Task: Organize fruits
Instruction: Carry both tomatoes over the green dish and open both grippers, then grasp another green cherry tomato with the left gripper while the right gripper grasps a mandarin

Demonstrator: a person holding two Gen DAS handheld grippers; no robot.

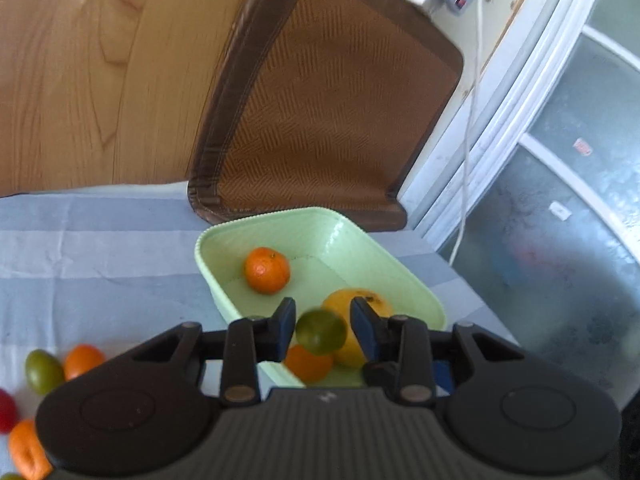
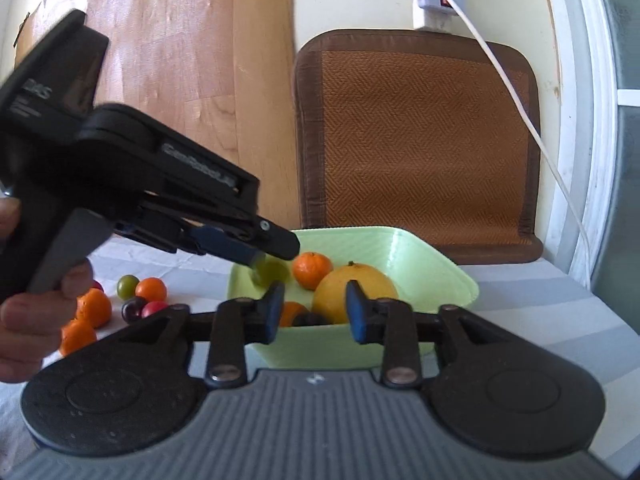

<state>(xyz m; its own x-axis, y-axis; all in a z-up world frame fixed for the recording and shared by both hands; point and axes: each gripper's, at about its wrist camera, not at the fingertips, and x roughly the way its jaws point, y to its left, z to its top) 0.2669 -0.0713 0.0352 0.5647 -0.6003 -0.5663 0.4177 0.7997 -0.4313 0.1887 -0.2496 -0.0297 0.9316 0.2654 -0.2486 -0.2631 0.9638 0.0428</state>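
Left gripper is above the light green basket, jaws spread, with a blurred green fruit between them; gaps show on both sides, so contact cannot be confirmed. Right gripper is held at the basket's near rim, jaws spread, nothing between them. Basket contents: a small orange, a large yellow-orange citrus, another orange. Loose fruits, orange, green, red and dark, lie on the striped tabletop left of the basket.
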